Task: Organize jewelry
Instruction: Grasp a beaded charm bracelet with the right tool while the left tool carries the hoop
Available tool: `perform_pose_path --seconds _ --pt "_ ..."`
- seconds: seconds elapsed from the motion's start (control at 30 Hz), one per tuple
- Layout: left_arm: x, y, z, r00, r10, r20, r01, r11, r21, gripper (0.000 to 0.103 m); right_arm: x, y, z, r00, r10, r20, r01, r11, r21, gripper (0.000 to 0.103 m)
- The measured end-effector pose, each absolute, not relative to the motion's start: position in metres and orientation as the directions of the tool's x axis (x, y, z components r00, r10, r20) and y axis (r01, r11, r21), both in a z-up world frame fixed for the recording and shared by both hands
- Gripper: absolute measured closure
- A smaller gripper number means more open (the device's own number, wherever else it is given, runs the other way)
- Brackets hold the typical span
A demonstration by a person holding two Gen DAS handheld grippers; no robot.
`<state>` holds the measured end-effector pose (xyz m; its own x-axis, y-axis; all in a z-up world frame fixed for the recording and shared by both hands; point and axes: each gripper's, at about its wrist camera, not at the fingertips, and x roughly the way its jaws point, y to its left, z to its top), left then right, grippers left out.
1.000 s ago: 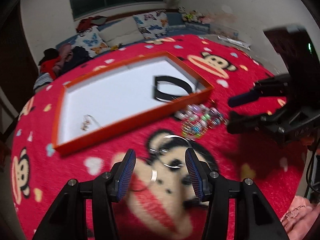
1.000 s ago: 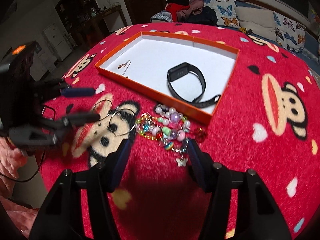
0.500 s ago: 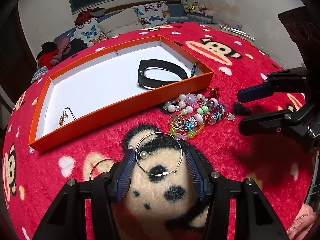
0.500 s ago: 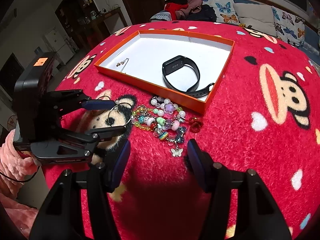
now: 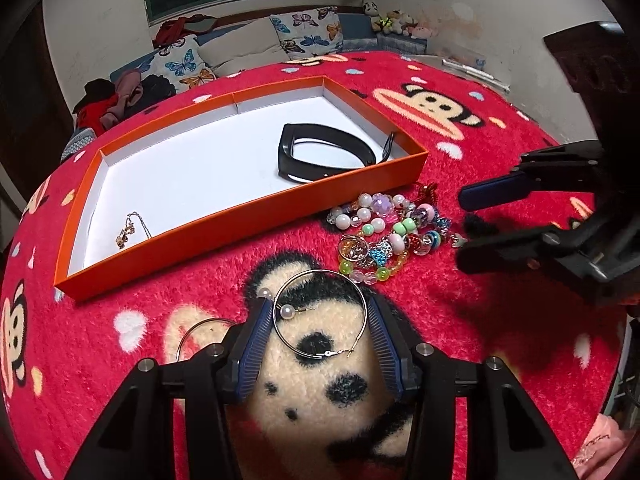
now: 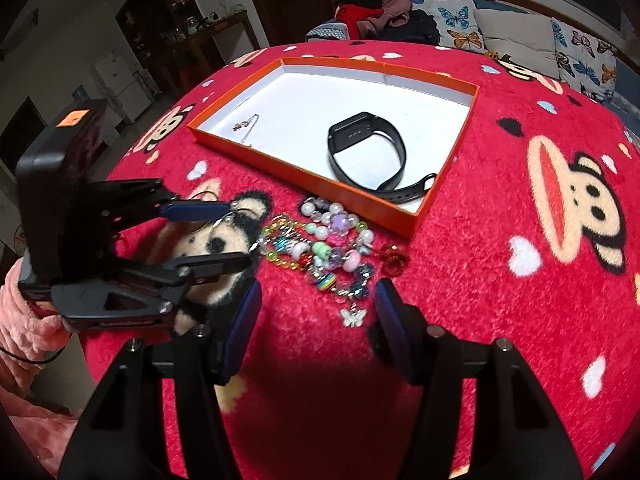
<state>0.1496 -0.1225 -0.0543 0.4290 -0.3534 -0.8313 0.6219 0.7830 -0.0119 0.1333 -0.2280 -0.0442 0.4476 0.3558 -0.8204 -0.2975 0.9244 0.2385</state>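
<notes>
Your left gripper (image 5: 320, 332) sits low on the fuzzy red monkey-print blanket (image 5: 500, 80), fingers spread on either side of a large thin silver hoop earring with a pearl bead (image 5: 320, 314). The pads look right at its edges, but you cannot tell from here whether they touch it. A second silver hoop (image 5: 200, 334) lies at lower left of that frame, partly hidden behind your left finger. So that's two hoops on the blanket.

Just above and right of the hoop sits one tangled heap of glossy beaded bracelets (image 5: 384, 236) in white, purple, green and pink, with a small silver butterfly charm (image 6: 353, 317) at its near edge. Your right gripper (image 6: 316, 312) hovers with fingers wide apart, framing that charm and holding nothing.

Beyond the beads, the shallow orange cardboard tray with a white floor (image 5: 248, 216) holds two pieces: a black rubbery smart band (image 5: 320, 156) at its right end and a fine gold chain necklace (image 5: 130, 230) at its left.
</notes>
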Motion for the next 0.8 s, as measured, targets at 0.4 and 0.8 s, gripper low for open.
perform_pose_path --seconds 0.4,0.8 --pt "0.135 -0.099 -0.026 0.464 -0.405 -0.788 0.609 0.792 -0.048 0.051 0.154 -0.234 -0.065 0.418 0.373 -0.828 -0.249 0.924 0.290 0.066" --pt "0.129 -0.076 -0.016 0.489 -0.400 -0.775 0.582 0.812 -0.052 0.051 0.141 -0.228 -0.062 0.412 0.396 -0.820 -0.265 0.914 0.308 0.077"
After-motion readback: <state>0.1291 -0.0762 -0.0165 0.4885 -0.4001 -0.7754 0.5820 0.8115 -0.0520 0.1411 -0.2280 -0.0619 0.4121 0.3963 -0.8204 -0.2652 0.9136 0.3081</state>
